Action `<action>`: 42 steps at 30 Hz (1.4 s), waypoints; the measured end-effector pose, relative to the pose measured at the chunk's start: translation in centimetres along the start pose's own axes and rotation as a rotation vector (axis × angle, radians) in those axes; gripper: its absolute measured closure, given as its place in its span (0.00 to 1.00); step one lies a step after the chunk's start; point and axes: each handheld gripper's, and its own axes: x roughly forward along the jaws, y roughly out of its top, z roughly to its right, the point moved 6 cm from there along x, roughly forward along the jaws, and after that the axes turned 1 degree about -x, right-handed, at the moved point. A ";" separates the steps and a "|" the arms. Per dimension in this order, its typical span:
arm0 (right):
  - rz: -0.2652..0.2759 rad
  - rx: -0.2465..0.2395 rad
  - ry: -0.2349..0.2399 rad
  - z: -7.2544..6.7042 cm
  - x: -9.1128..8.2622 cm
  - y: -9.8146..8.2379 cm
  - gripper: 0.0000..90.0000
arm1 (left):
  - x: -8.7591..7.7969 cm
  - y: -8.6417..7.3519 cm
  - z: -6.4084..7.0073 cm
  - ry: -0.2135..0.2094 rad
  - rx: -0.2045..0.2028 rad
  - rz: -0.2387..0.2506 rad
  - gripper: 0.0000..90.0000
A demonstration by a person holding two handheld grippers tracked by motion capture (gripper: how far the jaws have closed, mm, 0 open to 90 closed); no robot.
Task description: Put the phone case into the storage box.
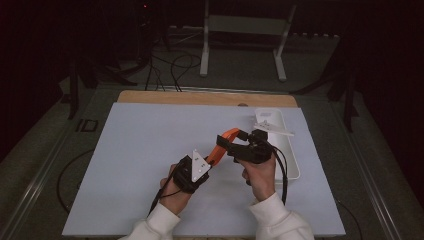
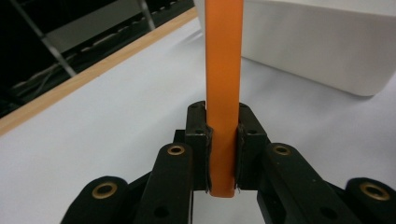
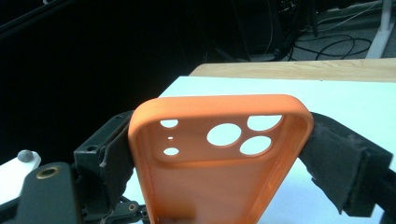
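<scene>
Fingers of L gripper (image 2: 223, 154) pinch the bottom edge of the orange phone case (image 3: 219, 158), pads tight on both faces. R gripper (image 3: 219, 154) straddles the case's camera-hole end: jaws wide, pads at its long sides, contact unclear. Case is held off the table btwn both grippers, just above the white mat (image 1: 150, 165). White tray (image 1: 292, 160) sits near, at R side of mat. Wooden table edge (image 1: 200, 97) beyond.

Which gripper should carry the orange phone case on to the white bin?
Probably right: the right gripper spans the orange phone case across its width, nearer the white bin. The left gripper pinches one edge.
</scene>
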 end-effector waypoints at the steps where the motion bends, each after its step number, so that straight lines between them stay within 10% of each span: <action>1: -0.001 0.003 0.002 0.0 0.0 0.0 0.17 | 0.0 0.0 0.0 -0.010 -0.006 0.002 0.89; 20: -0.002 -0.030 0.014 -0.3 -0.2 0.2 0.19 | -0.1 0.1 0.1 -0.133 -0.081 0.031 0.82; 42: 0.008 -0.100 -0.031 -0.4 -0.7 0.4 0.19 | -1.2 0.3 -1.8 -0.165 -0.175 0.048 0.28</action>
